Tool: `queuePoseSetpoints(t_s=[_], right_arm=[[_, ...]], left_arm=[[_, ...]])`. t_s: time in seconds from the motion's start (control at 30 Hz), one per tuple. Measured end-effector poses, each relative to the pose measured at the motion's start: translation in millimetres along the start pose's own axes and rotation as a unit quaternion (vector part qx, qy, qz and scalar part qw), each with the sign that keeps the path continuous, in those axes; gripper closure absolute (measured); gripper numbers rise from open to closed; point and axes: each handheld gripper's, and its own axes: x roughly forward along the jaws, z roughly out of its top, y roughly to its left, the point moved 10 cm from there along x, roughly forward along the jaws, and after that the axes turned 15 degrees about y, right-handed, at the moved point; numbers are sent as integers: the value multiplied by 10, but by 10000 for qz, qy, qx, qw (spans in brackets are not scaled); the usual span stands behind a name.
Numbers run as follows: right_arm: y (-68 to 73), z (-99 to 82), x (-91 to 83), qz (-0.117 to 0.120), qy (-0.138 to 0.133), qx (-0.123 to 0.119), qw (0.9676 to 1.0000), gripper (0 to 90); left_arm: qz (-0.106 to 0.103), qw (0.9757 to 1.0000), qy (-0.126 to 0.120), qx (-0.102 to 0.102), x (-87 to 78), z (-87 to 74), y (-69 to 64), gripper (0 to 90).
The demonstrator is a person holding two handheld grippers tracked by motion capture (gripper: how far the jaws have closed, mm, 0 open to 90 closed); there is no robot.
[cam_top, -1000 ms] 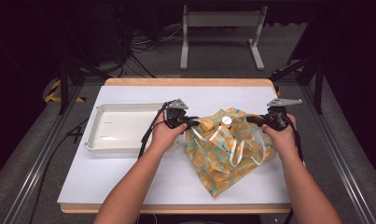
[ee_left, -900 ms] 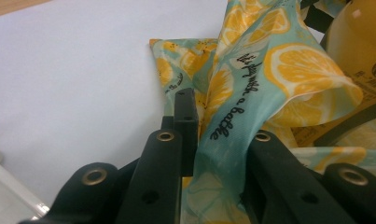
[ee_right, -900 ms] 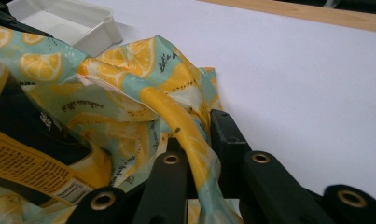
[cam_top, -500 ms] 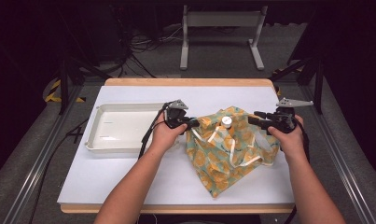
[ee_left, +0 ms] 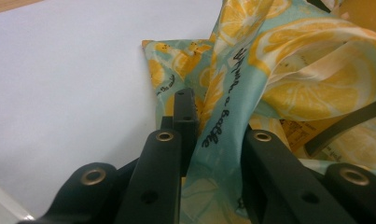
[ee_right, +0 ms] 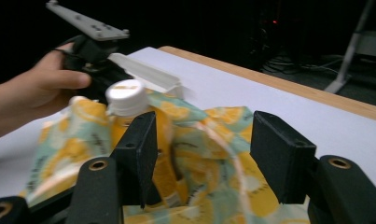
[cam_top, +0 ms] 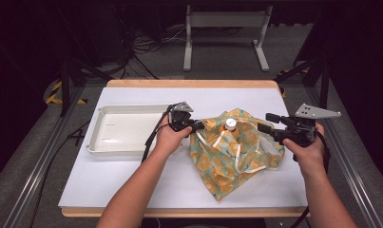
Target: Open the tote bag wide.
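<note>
Fabric sits pinched between my left gripper (cam_top: 197, 127)'s jaws: they are clamped on the rim of the lemon-print tote bag (cam_top: 229, 154), and in the left gripper view the cloth (ee_left: 223, 135) runs up taut between them. I judge that hold is there to keep the bag's mouth up and open, so the white-capped bottle (cam_top: 231, 125) standing inside, just beyond the jaw tips, stays reachable. My right gripper (cam_top: 266, 123) hangs off the bag's far side, apart from the cloth; its jaws have just been opening and now stand about half spread with nothing between them. In the right gripper view the bottle cap (ee_right: 126, 96) lies ahead, just past the near jaw. The white tray (cam_top: 127, 137) waits behind my left hand, likely the place for whatever comes out of the bag.
</note>
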Motion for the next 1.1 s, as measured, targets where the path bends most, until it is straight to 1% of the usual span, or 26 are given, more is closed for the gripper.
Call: queuePoseSetpoints(t_s=[0.07,0.1,0.13,0.17,0.2,0.37,0.43,0.47,0.5,0.53,0.67,0.7,0.83,0.9,0.97,1.03,1.07,1.1], right_arm=[[113,8,-2,104,-32,-92,9999,419],[113,8,-2,104,-32,-92,9999,419],[236,-7,26,179,-12,-195,9996,419],[269,-13,36,202,-1,-219,9996,419],[269,-13,36,202,-1,-219,9996,419],[493,-25,102,397,32,-383,9985,416],[589,-28,142,523,97,-453,9976,410],[589,-28,142,523,97,-453,9976,410],[663,-40,188,629,158,-512,9966,401],[702,-55,224,674,211,-565,9959,398],[790,-75,292,814,236,-589,9947,384],[790,-75,292,814,236,-589,9947,384],[881,-90,341,974,275,-610,9930,362],[904,-110,378,959,358,-652,9926,356],[897,-122,403,897,406,-655,9930,355],[883,-144,428,862,481,-612,9932,381],[879,-156,436,865,519,-612,9930,413],[881,-175,445,889,575,-620,9925,465]], left_arm=[[12,10000,-3,18,-12,1,2,815],[12,10000,-3,18,-12,1,2,811],[19,10000,-10,9,-21,2,2,809],[7,10000,-7,5,-26,1,-4,808],[7,10000,-7,5,-26,1,-4,807],[-8,10000,-27,34,-46,7,-21,805],[-15,10000,-37,32,-55,11,-20,804],[-15,10000,-37,32,-55,11,-20,802],[-8,10000,-44,12,-55,11,-18,802],[-10,10000,-41,9,-55,10,-18,797],[-17,10000,-49,27,-70,11,-19,794],[-17,10000,-49,27,-70,11,-19,794],[-58,10000,-64,15,-78,14,-34,793],[-51,10000,-65,20,-75,13,-34,791],[-57,10000,-59,18,-74,10,-37,790],[-70,10000,-63,17,-72,10,-42,791],[-73,9999,-62,30,-73,10,-41,791],[-72,9999,-75,14,-73,12,-38,791]])
